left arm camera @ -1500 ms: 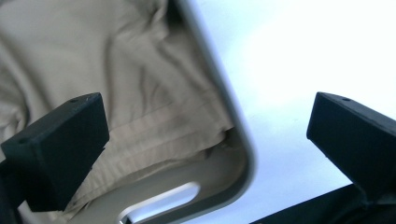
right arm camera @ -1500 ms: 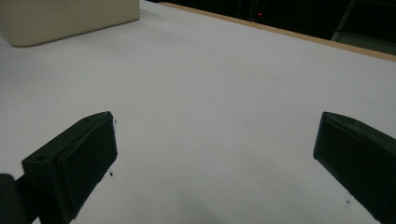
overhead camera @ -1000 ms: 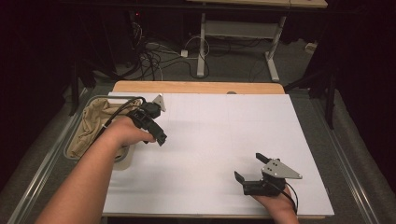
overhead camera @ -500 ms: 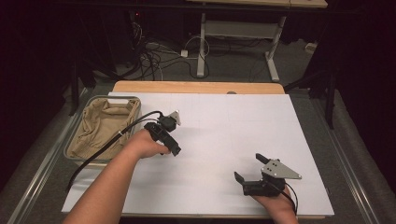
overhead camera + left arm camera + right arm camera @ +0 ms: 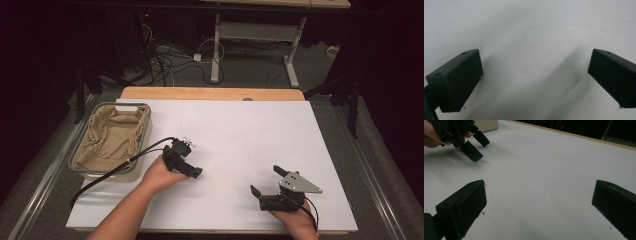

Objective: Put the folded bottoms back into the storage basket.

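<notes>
A white-covered table [image 5: 260, 135] with a wooden far edge fills the scene, dark floor and tangled cables beyond it. At the table's left edge sits a grey basket [image 5: 80, 167] lined with tan cloth [image 5: 112, 137], its near right corner just beside the person's left hand [image 5: 161, 175]. That hand holds the left gripper [image 5: 192, 172] low over the white sheet, right of the basket, its jaws spread wide with nothing but bare surface between them, its black cable trailing off to the near left. Well apart, at the near right, the right hand [image 5: 295, 220] holds the right gripper [image 5: 265, 180], topped by a grey three-cornered plate, jaws likewise wide open and empty, pointing toward the far left.
</notes>
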Motion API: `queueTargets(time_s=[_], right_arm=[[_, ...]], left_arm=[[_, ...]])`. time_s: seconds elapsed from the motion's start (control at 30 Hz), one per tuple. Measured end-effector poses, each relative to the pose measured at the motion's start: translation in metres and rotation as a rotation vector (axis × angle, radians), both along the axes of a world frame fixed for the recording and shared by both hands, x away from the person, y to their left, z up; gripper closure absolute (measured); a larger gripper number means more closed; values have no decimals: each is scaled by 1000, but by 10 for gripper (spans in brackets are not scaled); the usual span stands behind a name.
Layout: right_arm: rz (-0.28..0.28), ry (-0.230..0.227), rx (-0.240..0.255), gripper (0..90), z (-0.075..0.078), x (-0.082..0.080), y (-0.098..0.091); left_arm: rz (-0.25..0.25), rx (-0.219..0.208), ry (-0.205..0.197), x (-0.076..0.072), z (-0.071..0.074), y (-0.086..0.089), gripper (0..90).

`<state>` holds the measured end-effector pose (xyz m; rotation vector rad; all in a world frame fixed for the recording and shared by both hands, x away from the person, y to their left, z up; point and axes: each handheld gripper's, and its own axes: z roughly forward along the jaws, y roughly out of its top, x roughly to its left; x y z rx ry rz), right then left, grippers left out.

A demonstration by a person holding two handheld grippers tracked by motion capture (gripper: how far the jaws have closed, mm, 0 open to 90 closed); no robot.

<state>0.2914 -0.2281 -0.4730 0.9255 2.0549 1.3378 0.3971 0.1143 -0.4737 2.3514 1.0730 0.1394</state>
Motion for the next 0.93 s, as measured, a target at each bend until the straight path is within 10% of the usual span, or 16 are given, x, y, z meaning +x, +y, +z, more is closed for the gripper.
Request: queueTargets(time_s=[0.63, 0.93], right_arm=[[-33, -65, 46, 7, -4, -11, 3], [-90, -71, 63, 7, -5, -10, 0]], left_arm=[[-6, -537, -482, -57, -10, 49, 0], [-32, -559, -473, -55, -11, 50, 0]])
